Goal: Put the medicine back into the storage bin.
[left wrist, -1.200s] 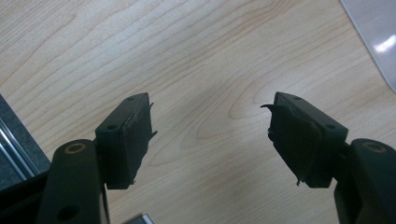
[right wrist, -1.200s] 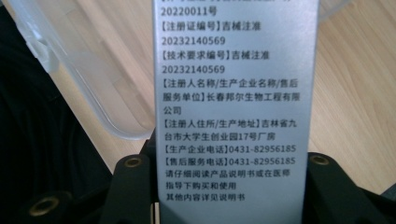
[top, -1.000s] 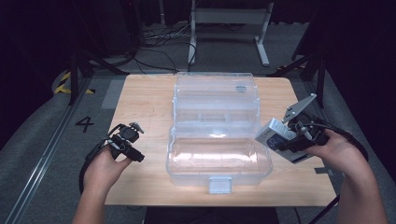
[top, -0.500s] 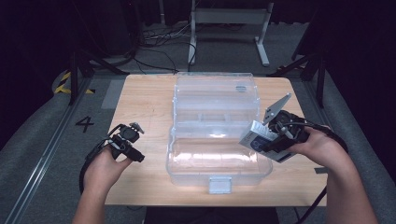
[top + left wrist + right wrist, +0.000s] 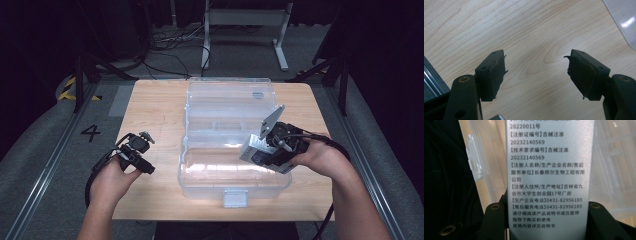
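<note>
Dark floor with cables and a metal stand [image 5: 245,20] surrounds the light wooden table [image 5: 155,107] in the high view, and a "4" [image 5: 91,132] is marked on the grey strip to its left. On the table sits a clear plastic case [image 5: 232,130], lid thrown open away from me, its white latch [image 5: 235,198] at the near edge. My left tongs [image 5: 142,162] rest low over the bare wood left of the case, well apart from it, my left hand [image 5: 112,180] behind them. My right tongs [image 5: 260,150] are over the right part of the case's near half, gripping a small silvery box [image 5: 256,154] with a printed face; my right hand [image 5: 322,159] holds them from the right, cable trailing down.

From the left gripper view, my two black jaws stand wide apart with nothing between them, only wood grain below. A corner of the clear case [image 5: 624,22] shows at the upper right.

From the right gripper view, the silvery box [image 5: 549,170] stands straight up between my jaws, which are closed against its two sides. Its face carries lines of black Chinese print with numbers. Behind it lie the clear case's ribbed walls [image 5: 484,167] and its divided compartments, and darkness fills the left.
</note>
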Tool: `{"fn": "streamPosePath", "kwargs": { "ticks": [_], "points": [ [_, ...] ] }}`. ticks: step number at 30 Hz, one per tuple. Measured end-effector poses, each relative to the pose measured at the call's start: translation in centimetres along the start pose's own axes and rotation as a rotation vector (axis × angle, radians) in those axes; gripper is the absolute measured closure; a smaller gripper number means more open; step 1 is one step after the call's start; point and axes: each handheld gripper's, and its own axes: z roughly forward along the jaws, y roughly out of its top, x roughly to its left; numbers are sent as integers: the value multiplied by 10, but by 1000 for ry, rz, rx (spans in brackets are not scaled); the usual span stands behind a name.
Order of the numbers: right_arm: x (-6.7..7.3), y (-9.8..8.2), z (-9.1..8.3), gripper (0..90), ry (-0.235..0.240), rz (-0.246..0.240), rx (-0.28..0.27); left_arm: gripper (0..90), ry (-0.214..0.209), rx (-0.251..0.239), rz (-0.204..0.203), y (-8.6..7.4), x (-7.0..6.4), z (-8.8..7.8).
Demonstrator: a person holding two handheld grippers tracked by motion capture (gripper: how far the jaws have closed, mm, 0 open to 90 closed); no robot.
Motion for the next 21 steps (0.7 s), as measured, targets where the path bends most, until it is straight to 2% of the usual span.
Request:
{"fn": "streamPosePath", "kwargs": {
  "ticks": [1,4,9,10,17,18,20,21],
  "points": [
    [2,2,1,561,10,5,5,301,6,-1,10,0,0,0],
    [3,10,9,560,21,-37,12,301,6,3,10,1,0,2],
    [7,19,19,560,28,-56,29,301,2,7,10,1,0,3],
    [9,24,24,561,28,-76,39,301,8,7,15,1,0,3],
    [13,34,37,561,45,-105,56,301,-6,10,1,1,-1,4],
    [13,35,39,560,49,-121,58,301,-4,9,-3,1,-1,4],
    [15,39,43,561,58,-125,62,301,8,9,13,1,0,3],
    [15,40,45,561,60,-128,65,301,-1,8,5,1,0,4]
  ]
}}
